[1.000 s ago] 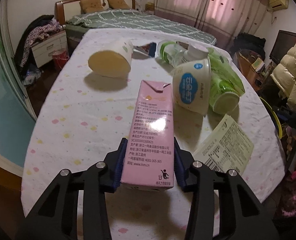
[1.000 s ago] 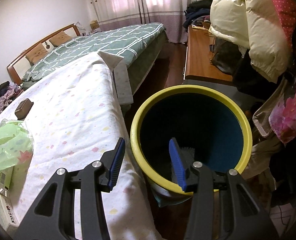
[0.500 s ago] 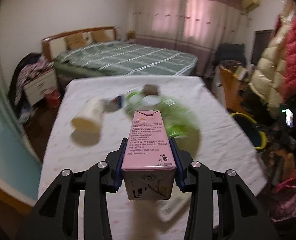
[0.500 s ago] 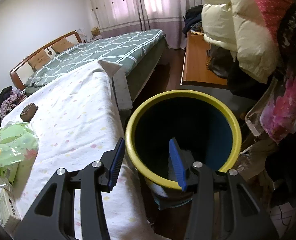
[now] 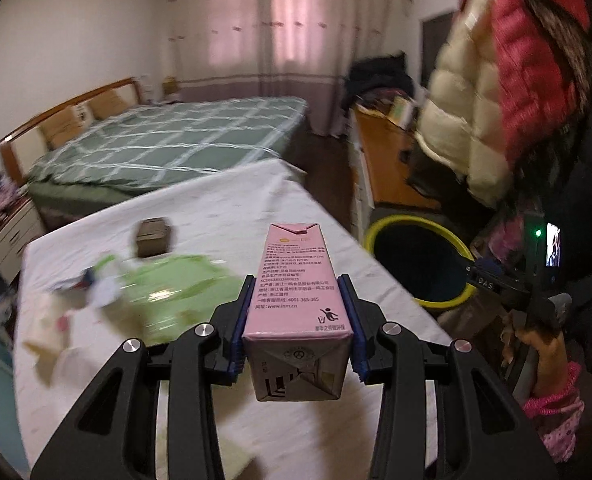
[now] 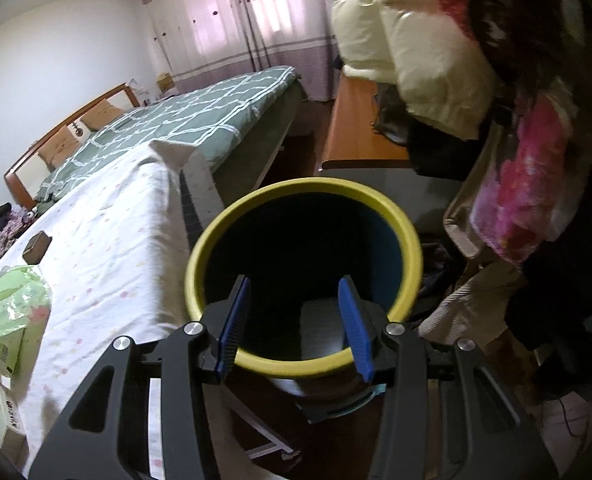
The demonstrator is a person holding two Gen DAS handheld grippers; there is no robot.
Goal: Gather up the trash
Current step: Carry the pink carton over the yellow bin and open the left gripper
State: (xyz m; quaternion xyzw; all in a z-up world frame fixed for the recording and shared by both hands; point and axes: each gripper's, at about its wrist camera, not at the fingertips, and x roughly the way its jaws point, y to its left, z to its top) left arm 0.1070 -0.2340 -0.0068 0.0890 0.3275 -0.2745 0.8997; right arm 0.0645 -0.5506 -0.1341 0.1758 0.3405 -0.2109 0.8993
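A pink rectangular paperboard carton [image 5: 298, 304] is clamped between the left gripper [image 5: 298, 320] fingers, left of the round yellow-rimmed bin [image 6: 302, 268]. The right gripper [image 6: 294, 322] fingers are held apart, empty, over that bin's mouth.

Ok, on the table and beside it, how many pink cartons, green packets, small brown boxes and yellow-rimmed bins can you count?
pink carton: 1
green packet: 1
small brown box: 1
yellow-rimmed bin: 1
Total: 4
The rest is too blurred to count.

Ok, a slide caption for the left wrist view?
Left gripper clamps a pink carton above the table, yellow-rimmed bin ahead.
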